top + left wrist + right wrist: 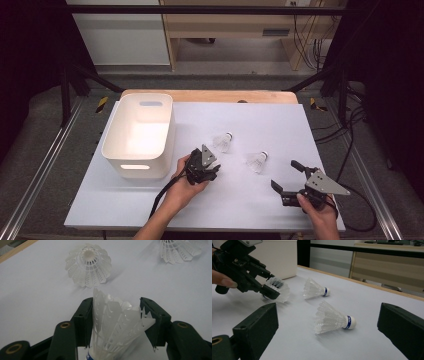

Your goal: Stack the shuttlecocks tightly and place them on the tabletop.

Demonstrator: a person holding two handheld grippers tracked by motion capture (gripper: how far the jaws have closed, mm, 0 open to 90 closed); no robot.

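- Left gripper (116,312), near the white bin (116,150): clamped on a squashed shuttlecock (115,325).
- Right gripper (328,327): jaws wide, facing a lying shuttlecock (333,318).
- Third shuttlecock (315,291) farther off.

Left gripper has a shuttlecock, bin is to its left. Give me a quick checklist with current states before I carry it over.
1. Grip: left gripper shut on the held shuttlecock, pads pressing its skirt: ok.
2. Skirt shape: feathers look squeezed and bent between the jaws: not ok.
3. White bin upright, opening unobstructed: ok.
4. Path to the bin along the table: nothing in the way: ok.
5. Right gripper open, off to the side: ok.
6. Two other shuttlecocks, far shuttlecock and near shuttlecock, lie apart from the held one: ok.
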